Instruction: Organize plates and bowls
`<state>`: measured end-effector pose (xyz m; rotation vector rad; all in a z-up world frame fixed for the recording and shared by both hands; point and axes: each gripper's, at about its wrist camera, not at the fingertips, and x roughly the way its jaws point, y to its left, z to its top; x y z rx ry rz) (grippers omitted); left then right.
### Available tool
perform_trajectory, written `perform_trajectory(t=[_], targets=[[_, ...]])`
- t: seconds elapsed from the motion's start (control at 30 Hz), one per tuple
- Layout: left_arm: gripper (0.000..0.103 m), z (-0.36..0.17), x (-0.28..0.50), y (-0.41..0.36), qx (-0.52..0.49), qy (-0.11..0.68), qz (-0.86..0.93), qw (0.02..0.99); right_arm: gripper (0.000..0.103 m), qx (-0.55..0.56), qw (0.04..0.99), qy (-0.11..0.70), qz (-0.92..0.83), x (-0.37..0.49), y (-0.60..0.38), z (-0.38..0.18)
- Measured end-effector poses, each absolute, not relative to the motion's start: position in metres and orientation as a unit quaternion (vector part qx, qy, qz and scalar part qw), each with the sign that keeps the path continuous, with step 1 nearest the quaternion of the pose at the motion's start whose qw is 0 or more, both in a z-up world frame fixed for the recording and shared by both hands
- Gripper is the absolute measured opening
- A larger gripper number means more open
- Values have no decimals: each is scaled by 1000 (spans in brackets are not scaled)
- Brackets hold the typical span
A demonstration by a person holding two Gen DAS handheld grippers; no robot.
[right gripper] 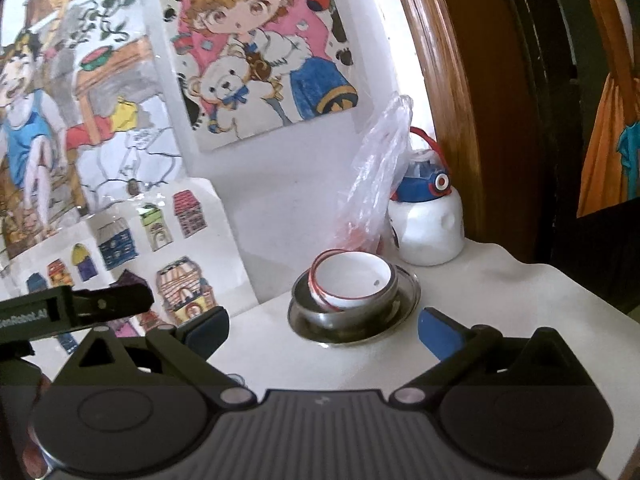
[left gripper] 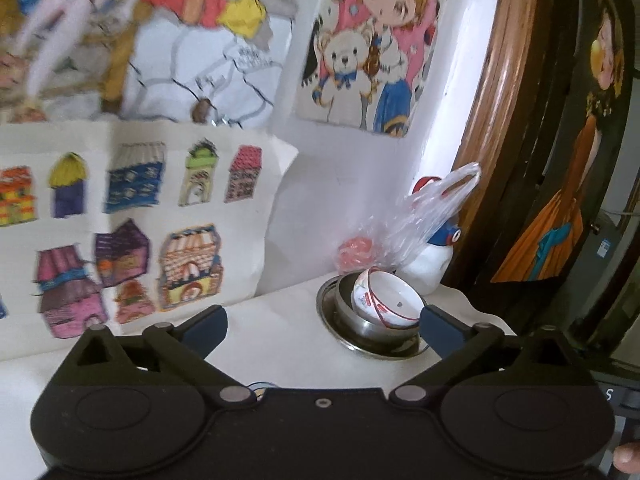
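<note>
Both my claws are spread wide and empty, my left gripper (left gripper: 322,330) and my right gripper (right gripper: 322,332) alike, hovering short of the stack. The white bowls (right gripper: 352,280), red-rimmed, sit tilted inside a steel bowl (right gripper: 320,320), itself on a steel plate (right gripper: 408,300), just in front of the white jug (right gripper: 428,232) on the white tabletop (right gripper: 520,300). Ceramic, I'd say: stiff, glazed, slippery, and it will chip if it knocks the steel (so no snatching). My best hold looks like the raised rim, one finger inside, one outside. The left view shows the bowls side-on, nested and leaning; the right view looks down into the top bowl. Only the right view catches my other gripper, out on the far side from the jug.
</note>
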<state>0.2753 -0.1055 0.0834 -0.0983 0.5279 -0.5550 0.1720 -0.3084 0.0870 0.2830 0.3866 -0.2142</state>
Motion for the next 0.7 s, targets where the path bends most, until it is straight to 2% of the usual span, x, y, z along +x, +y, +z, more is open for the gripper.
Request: perform_trajectory(t=[0.3,0.7], targets=[[102,93,218,-76,-51,226,-267,935,103,126,972,170,-103,120,-283,93],[102,76,154,-54,-39,210,-260,942,103,115,971,175,-116,66,-261,77]])
